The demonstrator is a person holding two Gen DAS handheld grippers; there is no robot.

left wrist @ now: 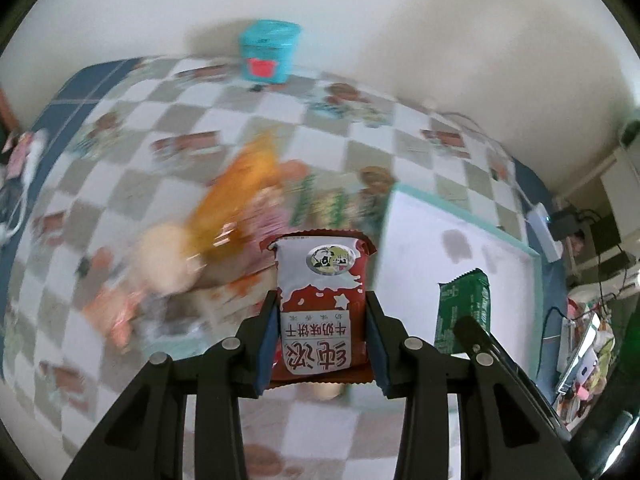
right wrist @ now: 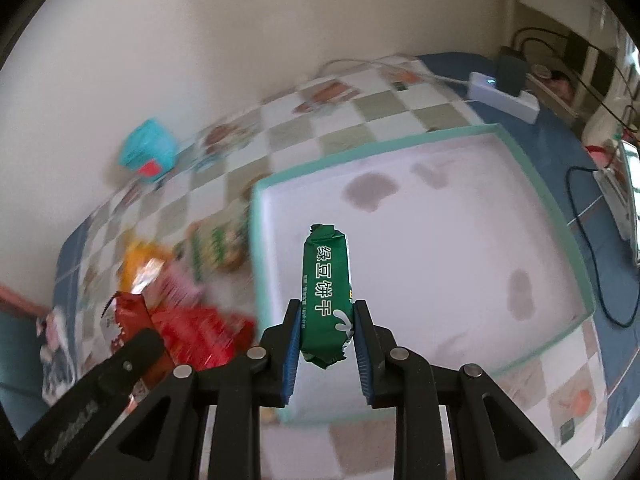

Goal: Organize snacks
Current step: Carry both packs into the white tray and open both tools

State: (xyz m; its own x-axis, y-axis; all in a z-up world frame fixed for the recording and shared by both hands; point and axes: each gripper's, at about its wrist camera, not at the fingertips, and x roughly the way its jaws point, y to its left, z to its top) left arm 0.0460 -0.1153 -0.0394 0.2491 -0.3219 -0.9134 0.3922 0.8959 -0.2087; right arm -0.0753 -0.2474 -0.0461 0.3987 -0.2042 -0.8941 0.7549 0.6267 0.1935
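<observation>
My left gripper (left wrist: pixel 322 300) is shut on a red-and-white biscuit packet (left wrist: pixel 322 300) and holds it above the table, beside the left rim of a shallow white tray with a teal rim (left wrist: pixel 460 216). My right gripper (right wrist: pixel 326 308) is shut on a green biscuit packet (right wrist: pixel 326 280) and holds it over the tray (right wrist: pixel 376 148). The green packet also shows in the left wrist view (left wrist: pixel 466 304). A blurred pile of snack packets (left wrist: pixel 240 216) lies on the table left of the tray; it also shows in the right wrist view (right wrist: pixel 180 288).
The table has a checkered cloth (left wrist: pixel 340 128) with blue borders. A teal box (left wrist: pixel 269 51) stands at the back by the wall. A white power strip (right wrist: pixel 504 96) with cables lies at the far right edge. Clutter sits beyond the right side.
</observation>
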